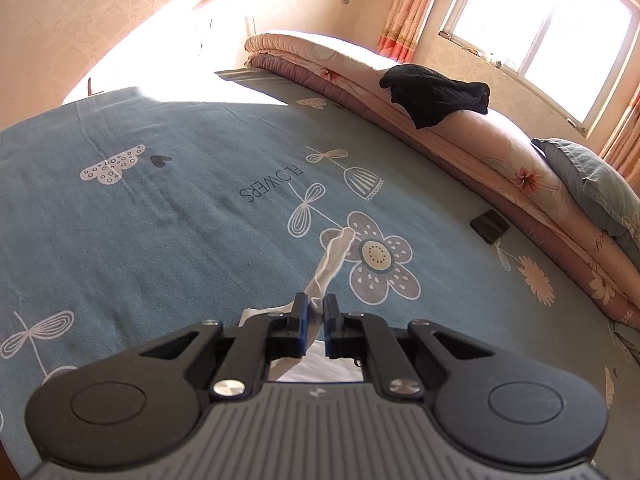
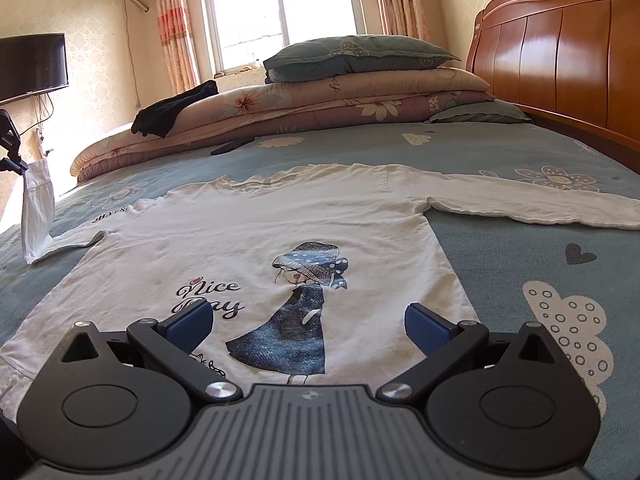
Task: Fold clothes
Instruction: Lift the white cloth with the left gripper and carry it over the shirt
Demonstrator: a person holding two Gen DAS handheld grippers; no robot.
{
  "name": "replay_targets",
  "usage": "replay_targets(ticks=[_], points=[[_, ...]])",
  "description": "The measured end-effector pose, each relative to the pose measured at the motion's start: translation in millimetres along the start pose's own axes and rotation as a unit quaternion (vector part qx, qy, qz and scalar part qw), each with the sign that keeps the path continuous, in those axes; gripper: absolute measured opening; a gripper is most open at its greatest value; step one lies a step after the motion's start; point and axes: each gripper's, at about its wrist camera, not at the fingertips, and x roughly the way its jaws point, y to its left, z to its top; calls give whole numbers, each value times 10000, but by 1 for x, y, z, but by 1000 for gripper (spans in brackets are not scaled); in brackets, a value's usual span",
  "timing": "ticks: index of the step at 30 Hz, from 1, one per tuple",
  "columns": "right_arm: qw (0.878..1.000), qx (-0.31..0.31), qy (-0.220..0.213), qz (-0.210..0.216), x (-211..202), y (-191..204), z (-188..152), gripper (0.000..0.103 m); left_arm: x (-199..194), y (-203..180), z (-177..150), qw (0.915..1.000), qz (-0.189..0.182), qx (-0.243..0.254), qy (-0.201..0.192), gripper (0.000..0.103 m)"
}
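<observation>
A white long-sleeved shirt (image 2: 248, 232) with a printed girl and "Nice Day" lies flat, front up, on the blue flowered bed sheet (image 2: 500, 264). One sleeve (image 2: 520, 204) stretches out flat to the right. The other sleeve (image 1: 332, 256) is lifted off the bed, pinched in my left gripper (image 1: 316, 312), which is shut on it. In the right wrist view that sleeve (image 2: 38, 208) hangs from the left gripper (image 2: 12, 152) at the far left edge. My right gripper (image 2: 308, 320) hovers open over the shirt's lower half, with nothing between its blue pads (image 2: 424, 328).
Folded floral quilts (image 2: 320, 108) with a grey-blue pillow (image 2: 352, 56) line the far side of the bed. A black garment (image 2: 176, 108) lies on them, and a dark flat object (image 1: 489, 226) lies beside them. A wooden headboard (image 2: 560, 52) stands at right.
</observation>
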Motion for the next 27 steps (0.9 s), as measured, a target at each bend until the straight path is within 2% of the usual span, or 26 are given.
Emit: replay_targets(ticks=[13,20,27], points=[[10000,-12,39,-8,1,1,0,103,-4,-30,-11,9991,-308,287,51,5],[10000,44,31,41,0,-1,1,103,-11,-66,-19,9960,-797,394,94,5],[9999,147,25,75,-1,-4,2,103,-18,-115,-31,9892,-1316,626,153,5]])
